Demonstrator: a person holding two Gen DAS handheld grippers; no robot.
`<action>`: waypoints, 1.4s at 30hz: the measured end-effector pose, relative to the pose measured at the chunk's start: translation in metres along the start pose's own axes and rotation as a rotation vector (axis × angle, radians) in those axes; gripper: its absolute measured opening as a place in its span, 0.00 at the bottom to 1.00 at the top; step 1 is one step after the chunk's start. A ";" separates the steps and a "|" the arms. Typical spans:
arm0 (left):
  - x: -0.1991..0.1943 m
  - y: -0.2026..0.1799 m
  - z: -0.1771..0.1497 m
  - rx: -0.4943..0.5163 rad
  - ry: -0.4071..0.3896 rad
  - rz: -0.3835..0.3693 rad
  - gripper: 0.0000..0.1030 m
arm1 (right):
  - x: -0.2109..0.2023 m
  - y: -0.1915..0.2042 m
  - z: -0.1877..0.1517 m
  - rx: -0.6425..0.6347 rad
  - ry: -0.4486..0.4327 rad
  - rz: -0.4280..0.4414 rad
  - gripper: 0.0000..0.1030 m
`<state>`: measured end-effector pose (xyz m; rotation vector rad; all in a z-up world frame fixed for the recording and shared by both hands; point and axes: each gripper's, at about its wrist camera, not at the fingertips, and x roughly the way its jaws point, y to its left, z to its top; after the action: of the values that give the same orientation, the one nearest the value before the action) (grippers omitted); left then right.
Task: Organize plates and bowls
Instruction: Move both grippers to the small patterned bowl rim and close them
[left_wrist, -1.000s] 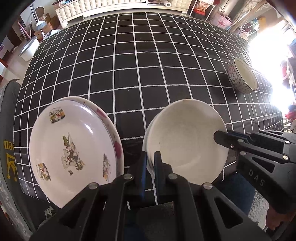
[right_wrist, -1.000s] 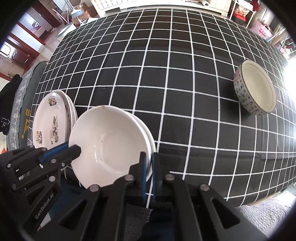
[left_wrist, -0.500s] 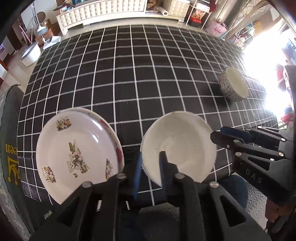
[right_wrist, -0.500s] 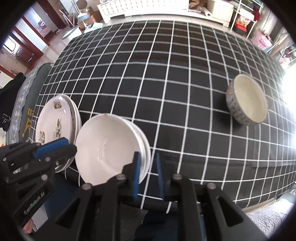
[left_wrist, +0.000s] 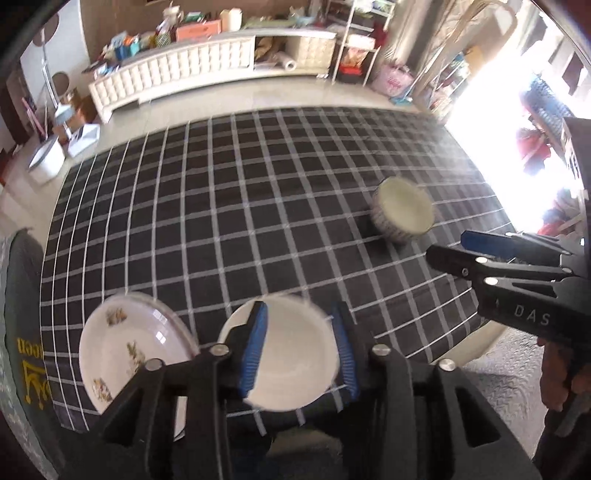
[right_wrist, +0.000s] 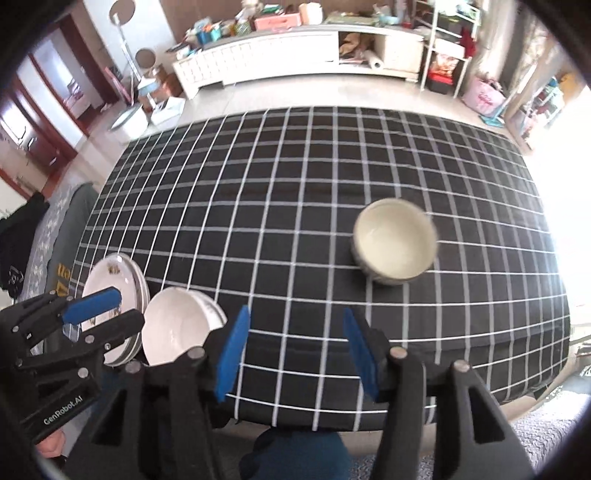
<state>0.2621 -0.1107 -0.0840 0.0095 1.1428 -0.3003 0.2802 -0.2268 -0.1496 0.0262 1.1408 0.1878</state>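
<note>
Crockery sits on a table (right_wrist: 295, 206) covered with a black cloth crossed by white grid lines. Near the table's near-left corner, a stack of white bowls (left_wrist: 291, 354) rests just beside a stack of flatter plates with small printed pictures (left_wrist: 114, 350); in the right wrist view the two stacks look to be touching or nearly so. A patterned bowl with a cream inside (right_wrist: 395, 240) stands alone toward the right side of the cloth, well apart from the stacks. The left gripper (left_wrist: 299, 350) hangs above the white bowls, its blue-padded jaws opening and pressing on nothing, though the bowls show through the gap between them. The right gripper (right_wrist: 299, 358) hovers over bare cloth at the near edge, to the right of the white bowls; its jaws are opening too, spread wide, with only tablecloth between them. Both views are blurred by motion.
</note>
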 end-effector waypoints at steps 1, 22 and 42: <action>0.000 -0.008 0.005 0.013 -0.002 -0.006 0.39 | -0.006 -0.006 0.002 0.010 -0.013 -0.014 0.59; 0.075 -0.093 0.089 0.042 0.113 -0.111 0.39 | 0.012 -0.109 0.029 0.179 0.016 -0.004 0.64; 0.190 -0.093 0.126 0.024 0.213 -0.100 0.34 | 0.099 -0.141 0.057 0.207 0.105 0.017 0.51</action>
<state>0.4247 -0.2643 -0.1872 0.0060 1.3539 -0.4089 0.3909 -0.3449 -0.2316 0.2114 1.2619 0.0858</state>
